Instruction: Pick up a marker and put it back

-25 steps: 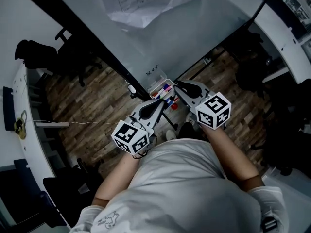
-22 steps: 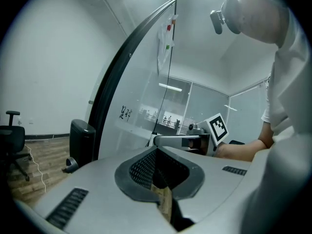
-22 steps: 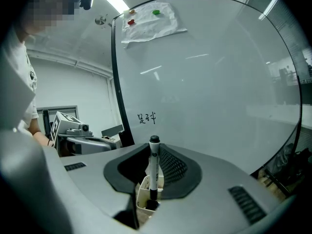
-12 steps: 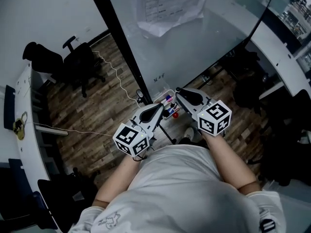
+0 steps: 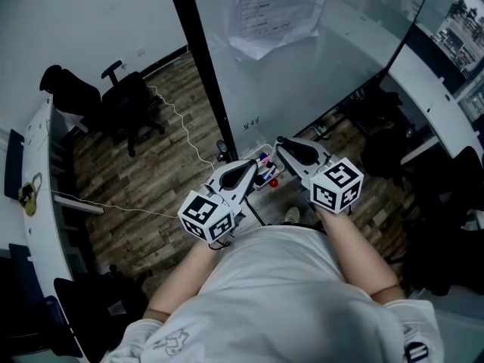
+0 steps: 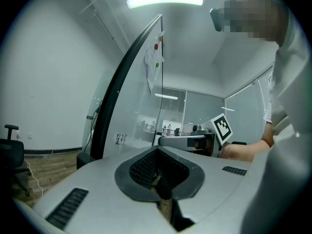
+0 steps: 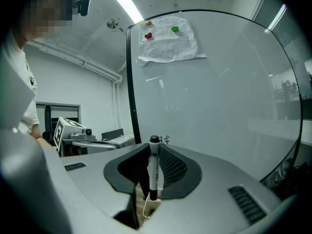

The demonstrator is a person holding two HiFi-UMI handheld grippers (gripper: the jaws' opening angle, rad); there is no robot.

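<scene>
A marker (image 7: 153, 169) with a white body and black cap stands upright between my right gripper's (image 7: 152, 152) jaws, which are shut on it. Just below it shows the rim of the small white tray (image 7: 147, 207). In the head view the tray (image 5: 251, 152) holds several markers (image 5: 262, 158) at the foot of the whiteboard (image 5: 302, 66). My right gripper (image 5: 281, 142) reaches to the tray's right end; the held marker is hidden there. My left gripper (image 5: 253, 165) points at the tray's near side. Its jaws (image 6: 158, 152) are shut with nothing between them.
A black post (image 5: 204, 74) edges the whiteboard on the left. A paper sheet (image 5: 276, 13) hangs on the board under magnets. Black office chairs (image 5: 128, 100) stand on the wooden floor at the left, with a cable (image 5: 181, 123) trailing. A white desk (image 5: 45, 195) runs along the far left.
The head view has swung, so the whiteboard and chairs sit differently in frame. Both grippers have stayed together at the tray, drifting slightly right and down in the picture.
</scene>
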